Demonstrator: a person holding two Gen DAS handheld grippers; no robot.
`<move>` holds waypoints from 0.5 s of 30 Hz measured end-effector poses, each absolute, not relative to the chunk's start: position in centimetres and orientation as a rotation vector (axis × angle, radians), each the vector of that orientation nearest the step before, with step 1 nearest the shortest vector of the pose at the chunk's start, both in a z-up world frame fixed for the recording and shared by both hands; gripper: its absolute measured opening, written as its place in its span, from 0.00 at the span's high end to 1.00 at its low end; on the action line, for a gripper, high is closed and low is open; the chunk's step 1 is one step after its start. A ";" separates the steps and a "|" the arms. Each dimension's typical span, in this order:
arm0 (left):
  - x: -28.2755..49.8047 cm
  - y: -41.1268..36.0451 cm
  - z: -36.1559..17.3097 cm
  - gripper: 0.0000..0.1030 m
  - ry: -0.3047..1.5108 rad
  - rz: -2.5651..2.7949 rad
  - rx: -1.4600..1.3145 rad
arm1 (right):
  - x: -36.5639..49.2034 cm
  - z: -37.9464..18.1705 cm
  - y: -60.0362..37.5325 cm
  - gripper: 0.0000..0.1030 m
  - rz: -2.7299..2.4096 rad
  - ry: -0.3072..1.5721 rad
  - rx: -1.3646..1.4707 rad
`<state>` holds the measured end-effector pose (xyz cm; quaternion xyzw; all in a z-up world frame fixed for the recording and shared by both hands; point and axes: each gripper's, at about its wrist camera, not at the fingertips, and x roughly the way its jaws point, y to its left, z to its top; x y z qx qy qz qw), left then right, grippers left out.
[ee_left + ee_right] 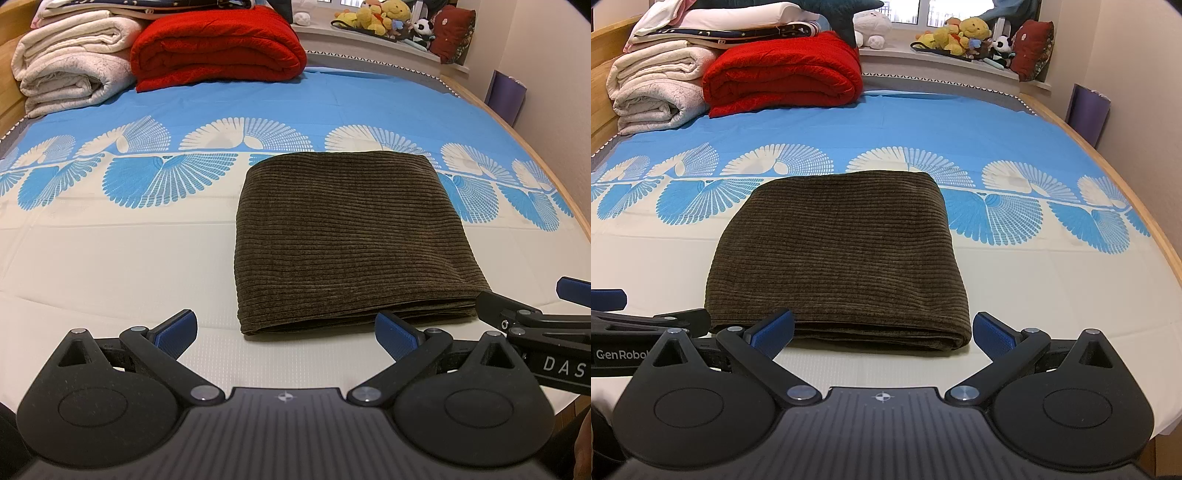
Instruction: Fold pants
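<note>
1. Your left gripper (284, 334) sits nearest the lens, jaws spread wide with nothing between the blue pads (177, 332), just off the near edge of the pants.
2. Your right gripper (882, 332) is likewise spread and empty, its left pad right at the near edge of the folded cloth; whether it touches, you cannot tell.
3. Both tools sit side by side; the right one shows at the right edge of the left wrist view.
4. Your pants (347, 236), dark brown corduroy, lie folded into a flat stacked rectangle on the bed sheet (110, 258), partly over its blue fan pattern.
5. Far behind, a red blanket (218, 48) lies beside white blankets (70, 62); plush toys (960, 35) line the windowsill.
</note>
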<state>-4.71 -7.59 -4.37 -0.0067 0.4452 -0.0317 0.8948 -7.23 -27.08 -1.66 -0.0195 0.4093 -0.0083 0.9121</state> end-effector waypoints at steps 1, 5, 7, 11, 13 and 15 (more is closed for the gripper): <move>-4.7 -7.6 -4.3 0.01 0.922 -0.066 -0.014 | -7.2 -1.7 -27.1 0.01 -0.017 0.843 -0.040; -4.7 -7.6 -4.3 0.01 0.923 -0.066 -0.014 | -7.2 -1.7 -27.1 0.01 -0.017 0.845 -0.040; -4.7 -7.5 -4.3 0.01 0.922 -0.067 -0.013 | -7.2 -1.7 -27.2 0.01 -0.017 0.845 -0.040; -4.7 -7.5 -4.3 0.01 0.922 -0.067 -0.013 | -7.2 -1.7 -27.2 0.01 -0.017 0.846 -0.039; -4.7 -7.6 -4.2 0.01 0.922 -0.067 -0.013 | -7.2 -1.6 -27.1 0.01 -0.016 0.846 -0.039; -4.7 -7.5 -4.3 0.01 0.922 -0.067 -0.013 | -7.2 -1.7 -27.2 0.01 -0.017 0.846 -0.039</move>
